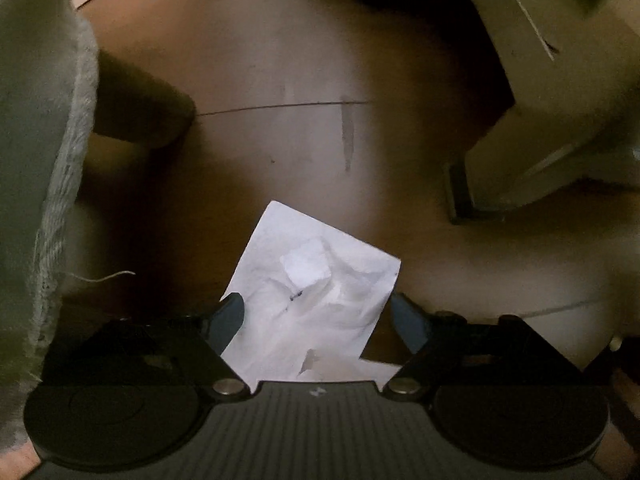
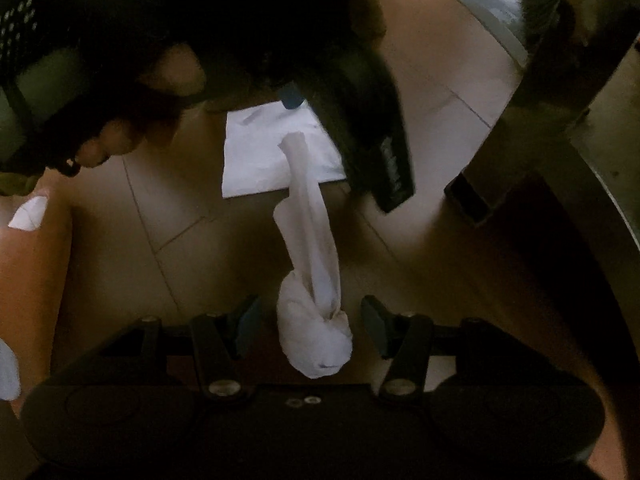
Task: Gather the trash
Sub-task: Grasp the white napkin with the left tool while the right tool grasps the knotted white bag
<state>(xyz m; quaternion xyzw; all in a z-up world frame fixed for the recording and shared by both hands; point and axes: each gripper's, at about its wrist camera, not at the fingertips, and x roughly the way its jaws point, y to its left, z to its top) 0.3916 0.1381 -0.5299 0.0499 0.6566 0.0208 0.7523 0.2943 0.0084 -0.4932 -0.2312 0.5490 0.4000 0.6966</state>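
A crumpled white sheet of paper [image 1: 316,292] lies flat on the brown tiled floor. My left gripper [image 1: 316,308] is open, low over the sheet, one finger on each side of it. The sheet also shows in the right wrist view [image 2: 256,152], with the left gripper's blue fingertip [image 2: 292,96] at its far edge. My right gripper [image 2: 308,320] is open. A twisted white tissue [image 2: 312,280] stands between its fingers without being pinched. A small white paper scrap [image 2: 30,214] lies on the floor at the left.
A grey dustpan [image 2: 492,4] lies on the floor at the back. A metal furniture leg [image 1: 532,132] with a dark foot stands at the right. A pale fabric edge [image 1: 52,140] hangs at the left. The person's arm [image 2: 132,92] reaches over the sheet.
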